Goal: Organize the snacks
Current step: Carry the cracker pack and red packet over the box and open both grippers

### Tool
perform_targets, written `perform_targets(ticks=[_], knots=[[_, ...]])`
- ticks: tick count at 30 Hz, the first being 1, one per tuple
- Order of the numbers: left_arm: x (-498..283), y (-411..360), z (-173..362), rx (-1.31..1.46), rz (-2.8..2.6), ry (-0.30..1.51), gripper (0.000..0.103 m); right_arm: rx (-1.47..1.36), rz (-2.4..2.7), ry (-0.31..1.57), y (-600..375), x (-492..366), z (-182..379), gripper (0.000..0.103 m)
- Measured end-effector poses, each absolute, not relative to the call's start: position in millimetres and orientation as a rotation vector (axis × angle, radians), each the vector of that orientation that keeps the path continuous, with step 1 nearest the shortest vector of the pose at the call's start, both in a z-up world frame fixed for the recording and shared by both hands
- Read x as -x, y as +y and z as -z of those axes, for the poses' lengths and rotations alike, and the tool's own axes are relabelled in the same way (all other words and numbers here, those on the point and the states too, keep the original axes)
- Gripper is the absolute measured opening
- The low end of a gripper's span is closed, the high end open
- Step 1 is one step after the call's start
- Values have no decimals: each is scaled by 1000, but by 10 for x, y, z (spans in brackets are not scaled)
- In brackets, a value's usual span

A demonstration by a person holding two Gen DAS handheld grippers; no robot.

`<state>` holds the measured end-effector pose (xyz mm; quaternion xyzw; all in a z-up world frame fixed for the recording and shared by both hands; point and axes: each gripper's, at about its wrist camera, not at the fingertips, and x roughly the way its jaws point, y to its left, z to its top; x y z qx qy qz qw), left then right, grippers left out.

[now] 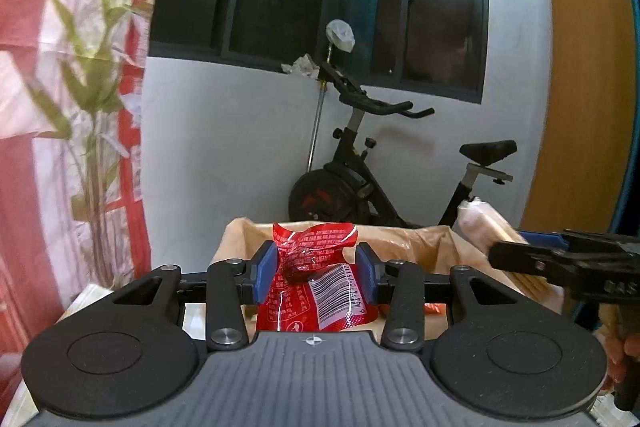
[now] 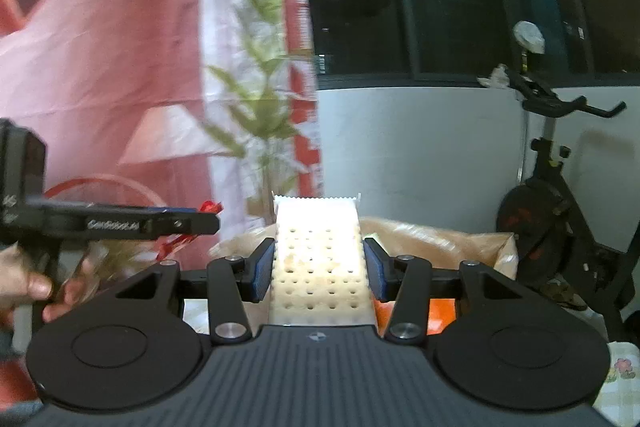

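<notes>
- My left gripper [image 1: 316, 273] pinches a red snack packet [image 1: 316, 283] between its blue pads, barcode side up, held above the brown-lined box [image 1: 420, 243].
- My right gripper [image 2: 319, 269] is clamped on a clear pack of pale, dotted crackers [image 2: 319, 259], also held over that box, whose rim [image 2: 472, 243] shows just beyond.
- Something orange lies inside the box under the crackers; I cannot tell what it is.
- Only my left camera sees the barcode; it sees the cracker pack [image 1: 492, 227] from the side in my right gripper [image 1: 520, 255]. My right camera shows only a crumpled red edge [image 2: 208, 207] past my left gripper [image 2: 200, 223].
- Behind stand a red-and-white sack [image 1: 60, 107], a leafy plant [image 2: 260, 107], and an exercise bike [image 1: 380, 167] by the white wall.
</notes>
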<state>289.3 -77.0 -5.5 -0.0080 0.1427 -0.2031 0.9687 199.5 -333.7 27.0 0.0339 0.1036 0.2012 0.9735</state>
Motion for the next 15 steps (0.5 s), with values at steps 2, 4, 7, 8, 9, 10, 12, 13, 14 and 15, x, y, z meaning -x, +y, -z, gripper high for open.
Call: perform_targets(ticks=[2, 4, 7, 8, 9, 10, 12, 13, 14, 15], knots=[[-3085, -856, 53, 12, 411, 307, 45, -95, -373, 237, -3402, -2245, -302, 49], [-3279, -941, 80, 11, 398, 332, 45, -124, -334, 282, -3471, -2519, -303, 49], [-3519, -1052, 166, -4, 384, 375, 46, -151, -254, 363, -3547, -2882, -234, 49], [-3592, -1066, 184, -16, 385, 388, 46, -150, -228, 385, -3565, -2971, -211, 49], [-3649, -1104, 228, -33, 385, 402, 46, -150, -207, 402, -3584, -3038, -182, 49], [-3696, -1123, 270, -45, 377, 414, 46, -150, -190, 423, -3604, -3093, -147, 49], [-3760, -1120, 323, -50, 367, 431, 47, -135, -165, 468, -3634, -3170, -76, 49], [-3784, -1120, 348, -49, 368, 439, 48, -123, -153, 480, -3637, -3185, -51, 49], [-3796, -1117, 367, -48, 372, 444, 51, -114, -148, 488, -3649, -3188, -34, 49], [-3801, -1112, 377, -47, 385, 449, 55, -106, -149, 496, -3653, -3186, -21, 49]])
